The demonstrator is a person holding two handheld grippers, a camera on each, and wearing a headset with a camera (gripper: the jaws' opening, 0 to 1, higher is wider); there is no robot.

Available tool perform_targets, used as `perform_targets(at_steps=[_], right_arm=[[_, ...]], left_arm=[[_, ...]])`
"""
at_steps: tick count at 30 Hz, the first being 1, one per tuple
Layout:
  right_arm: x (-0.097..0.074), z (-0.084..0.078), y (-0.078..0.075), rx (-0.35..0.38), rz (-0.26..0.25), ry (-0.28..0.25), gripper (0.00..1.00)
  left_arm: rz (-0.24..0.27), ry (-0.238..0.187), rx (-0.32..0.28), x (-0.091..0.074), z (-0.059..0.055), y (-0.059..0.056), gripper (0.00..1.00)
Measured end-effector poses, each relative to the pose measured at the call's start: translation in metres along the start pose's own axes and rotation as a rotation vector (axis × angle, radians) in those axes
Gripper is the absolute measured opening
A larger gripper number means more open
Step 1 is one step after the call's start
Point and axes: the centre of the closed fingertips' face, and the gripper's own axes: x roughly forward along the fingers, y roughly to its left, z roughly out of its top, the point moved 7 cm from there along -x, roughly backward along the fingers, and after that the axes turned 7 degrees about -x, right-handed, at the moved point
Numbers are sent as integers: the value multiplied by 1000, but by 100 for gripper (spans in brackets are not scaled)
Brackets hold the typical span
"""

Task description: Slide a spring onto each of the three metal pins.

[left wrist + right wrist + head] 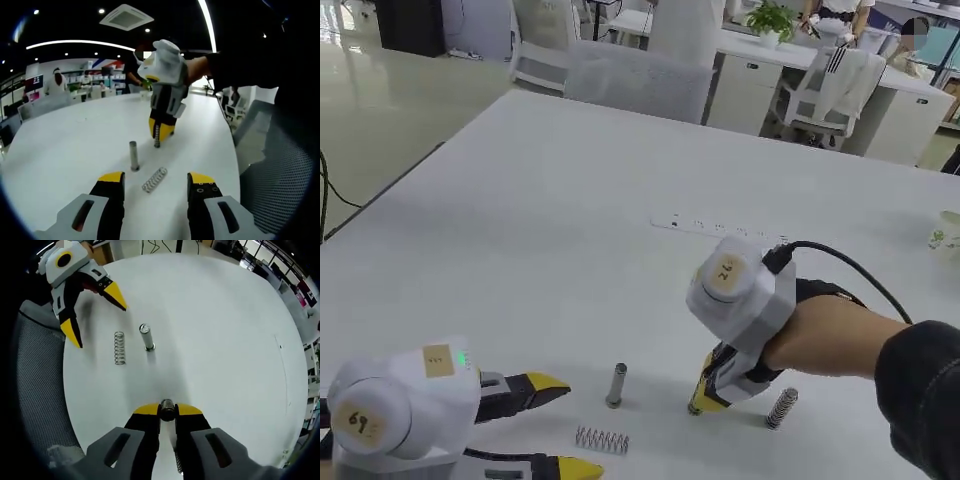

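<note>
Head above; gripper views opposed — shared pin

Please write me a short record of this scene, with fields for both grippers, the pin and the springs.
left hand-held gripper: open, holds nothing
right hand-held gripper: shut on held spring, tips pointing down at table
bare pin: upright, no spring on it
loose spring: lying flat beside bare pin
third spring: tilted, near right hand-held gripper
</note>
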Motion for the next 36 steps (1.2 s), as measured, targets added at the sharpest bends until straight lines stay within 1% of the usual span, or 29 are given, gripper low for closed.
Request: perform_targets(at_steps=[7,10,13,20,23,26,29,36], right_arm=[[0,-1,0,-12,-2,-4,9],[-1,-2,1,-10,-5,-8,13],[-3,-4,3,-6,-9,-8,14],[-7,-16,7,20,-19,-8,15],[-12,-20,13,35,-19,-12,16],[-14,-20,20,43,-11,-23,16],[-16,-18,28,51,4,-38,16],[-13,-10,48,36,39,-46,16]], left_arm=[[2,-1,0,0,0,-1,44],[3,-1,1,0,0,-1,44],[3,-1,3,0,0,-1,44],[3,-1,5,-1,0,0,44],[5,0,4,-2,-1,1,44],[3,3,5,-1,-1,1,44],[1,4,6,-1,-1,1,44],[0,6,9,-2,-1,0,44]])
